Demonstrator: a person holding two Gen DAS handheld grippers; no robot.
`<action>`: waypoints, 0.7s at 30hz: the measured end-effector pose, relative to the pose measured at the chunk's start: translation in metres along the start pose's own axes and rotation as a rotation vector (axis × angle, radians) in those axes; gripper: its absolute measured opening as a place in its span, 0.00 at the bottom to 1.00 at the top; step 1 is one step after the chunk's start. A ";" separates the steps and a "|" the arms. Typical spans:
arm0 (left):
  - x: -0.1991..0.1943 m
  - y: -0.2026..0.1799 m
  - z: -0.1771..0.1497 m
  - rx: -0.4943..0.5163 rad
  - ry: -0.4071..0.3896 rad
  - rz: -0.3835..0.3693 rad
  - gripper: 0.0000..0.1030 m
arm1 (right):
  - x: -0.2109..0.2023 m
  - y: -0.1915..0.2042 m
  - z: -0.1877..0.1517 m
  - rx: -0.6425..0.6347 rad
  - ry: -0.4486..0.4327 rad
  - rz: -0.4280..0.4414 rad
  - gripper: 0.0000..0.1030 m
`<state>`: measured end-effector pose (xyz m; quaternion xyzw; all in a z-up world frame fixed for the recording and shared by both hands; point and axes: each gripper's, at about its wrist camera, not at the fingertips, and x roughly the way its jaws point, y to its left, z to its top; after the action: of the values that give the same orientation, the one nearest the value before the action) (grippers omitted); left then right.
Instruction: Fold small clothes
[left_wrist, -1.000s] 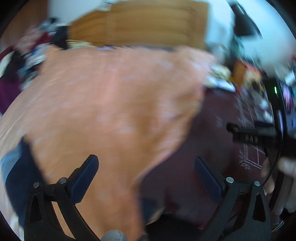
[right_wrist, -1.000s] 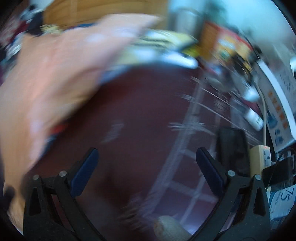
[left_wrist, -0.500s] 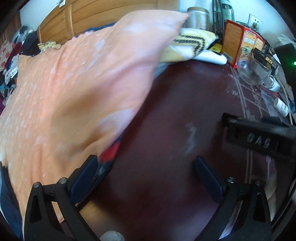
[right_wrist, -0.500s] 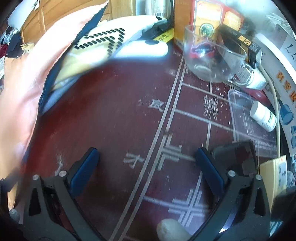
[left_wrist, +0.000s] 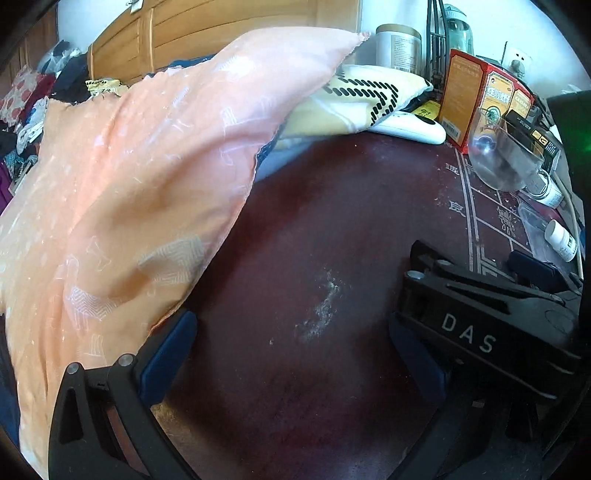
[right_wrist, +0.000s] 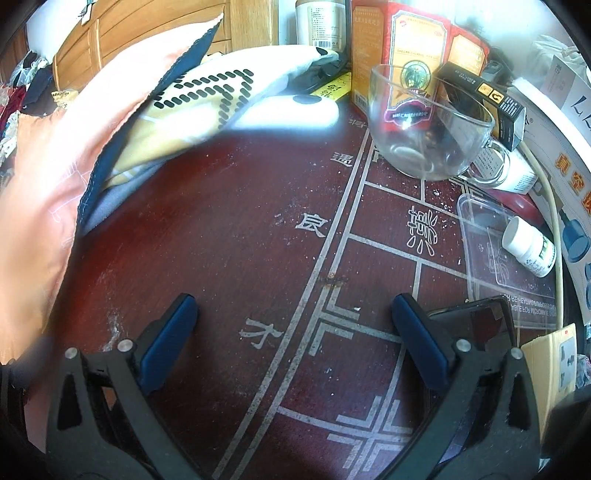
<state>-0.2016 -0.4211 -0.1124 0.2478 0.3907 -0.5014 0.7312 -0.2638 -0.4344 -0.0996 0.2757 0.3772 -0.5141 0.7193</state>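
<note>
A peach-orange patterned garment (left_wrist: 140, 192) lies spread over the left side of the dark red table (left_wrist: 332, 229); its edge reaches the left finger of my left gripper (left_wrist: 291, 343). That gripper stands open over bare table with nothing between its fingers. In the right wrist view the same garment (right_wrist: 55, 177) shows a dark blue inner lining along its edge. My right gripper (right_wrist: 293, 317) is also open and empty above the table's white line markings (right_wrist: 332, 236). Its black body (left_wrist: 480, 325) appears at the right of the left wrist view.
A yellow-and-white cloth with black dashes (right_wrist: 207, 99) lies at the back. A glass cup (right_wrist: 428, 125), red-orange boxes (right_wrist: 413, 48), a white pill bottle (right_wrist: 532, 247), a clear plastic lid (right_wrist: 498, 258) and a dark phone (right_wrist: 476, 321) crowd the right side. A wooden headboard (left_wrist: 221, 33) stands behind.
The orange garment filled the view a second ago; now it lies to the left, and both open grippers have swung right over bare table. The blur has settled.
</note>
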 end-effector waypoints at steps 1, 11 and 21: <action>0.000 0.000 0.001 -0.002 0.000 -0.002 1.00 | -0.001 0.000 -0.001 0.000 0.000 0.000 1.00; 0.005 -0.014 0.008 0.005 0.000 -0.005 1.00 | 0.002 -0.003 0.000 0.012 -0.003 0.003 1.00; 0.005 -0.015 0.008 0.005 0.001 -0.005 1.00 | 0.002 -0.003 0.001 0.012 -0.003 0.003 1.00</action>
<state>-0.2124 -0.4353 -0.1117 0.2489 0.3902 -0.5041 0.7291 -0.2663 -0.4368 -0.1009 0.2799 0.3725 -0.5158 0.7189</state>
